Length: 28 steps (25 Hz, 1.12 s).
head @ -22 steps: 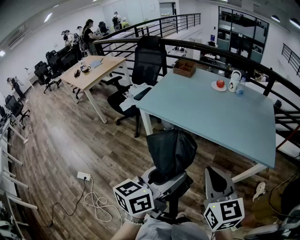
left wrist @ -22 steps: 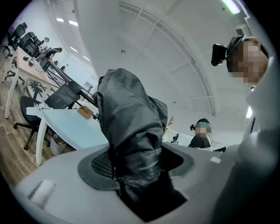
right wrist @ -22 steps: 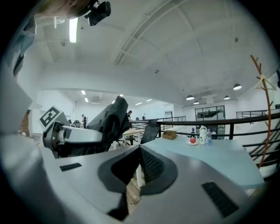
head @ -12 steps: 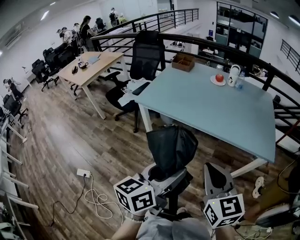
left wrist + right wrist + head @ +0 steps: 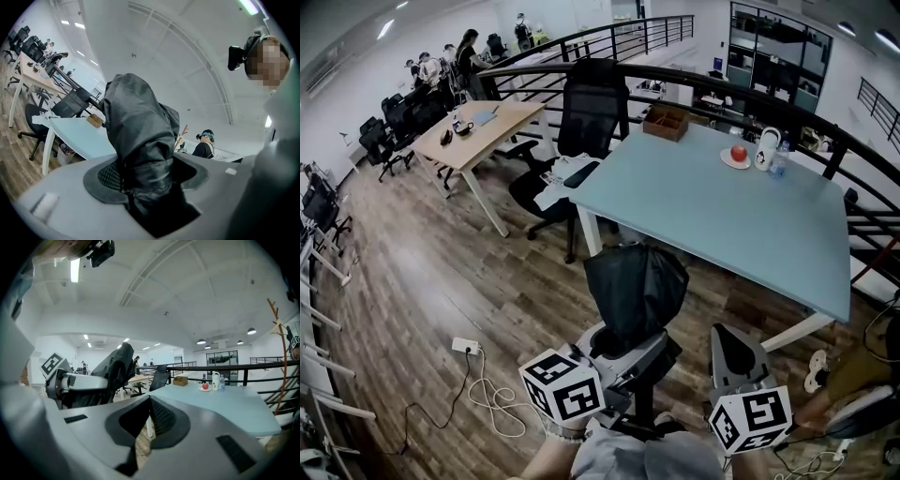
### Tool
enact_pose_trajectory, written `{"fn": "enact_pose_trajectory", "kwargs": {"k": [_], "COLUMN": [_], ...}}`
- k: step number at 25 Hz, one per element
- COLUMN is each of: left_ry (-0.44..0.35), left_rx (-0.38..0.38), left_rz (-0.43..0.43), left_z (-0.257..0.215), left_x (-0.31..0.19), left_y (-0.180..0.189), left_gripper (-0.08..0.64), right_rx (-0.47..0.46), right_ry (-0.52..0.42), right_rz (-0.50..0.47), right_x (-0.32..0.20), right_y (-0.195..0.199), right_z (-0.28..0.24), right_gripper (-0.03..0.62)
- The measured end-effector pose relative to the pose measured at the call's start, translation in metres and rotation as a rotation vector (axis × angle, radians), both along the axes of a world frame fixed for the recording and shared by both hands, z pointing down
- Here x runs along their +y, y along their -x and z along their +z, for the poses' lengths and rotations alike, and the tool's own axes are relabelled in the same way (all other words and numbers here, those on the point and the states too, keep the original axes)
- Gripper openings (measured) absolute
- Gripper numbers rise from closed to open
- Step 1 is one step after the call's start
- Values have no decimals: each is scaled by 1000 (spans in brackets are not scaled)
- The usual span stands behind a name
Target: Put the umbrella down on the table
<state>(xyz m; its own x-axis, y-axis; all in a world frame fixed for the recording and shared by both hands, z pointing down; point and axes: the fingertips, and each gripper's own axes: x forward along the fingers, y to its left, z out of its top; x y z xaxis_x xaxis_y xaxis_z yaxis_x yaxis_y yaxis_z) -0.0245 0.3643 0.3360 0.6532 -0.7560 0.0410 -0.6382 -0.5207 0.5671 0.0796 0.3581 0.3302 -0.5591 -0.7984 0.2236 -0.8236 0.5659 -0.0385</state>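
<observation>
A folded black umbrella [image 5: 636,291] stands upright in my left gripper [image 5: 628,349], whose wide-set jaws are shut on its lower part. It hangs over the wooden floor, just short of the near edge of the pale blue table [image 5: 722,220]. In the left gripper view the umbrella [image 5: 138,140] fills the space between the jaws, with the table [image 5: 77,138] behind it to the left. My right gripper [image 5: 733,352] is to the right of the left one, shut and holding nothing. In the right gripper view the umbrella [image 5: 103,373] shows at the left.
On the far side of the table are a plate with a red apple [image 5: 738,156], a white jug [image 5: 767,153] and a wooden box [image 5: 666,122]. A black office chair [image 5: 591,117] stands at the table's left end. A power strip with cable [image 5: 469,349] lies on the floor.
Hardly anything differs: the umbrella stays clamped in the left gripper, and the table has drawn slightly closer in the head view.
</observation>
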Motion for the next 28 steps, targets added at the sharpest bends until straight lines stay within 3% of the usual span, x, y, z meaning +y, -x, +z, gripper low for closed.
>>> {"fn": "enact_pose_trajectory", "kwargs": {"k": [13,28], "left_ry": [-17,-28], "left_rx": [6,13], "left_rz": [-54,-81], "left_z": [-1,-2], "left_x": [22,54], "left_y": [47,70], "left_gripper": [288,288], "right_rx": [-4,8], "right_ry": [-18,-13], "right_rz": [-12,-46], "right_x": [15,42], "right_y": [28,53], "right_z": [4,10], "right_gripper": [-2,-2]}}
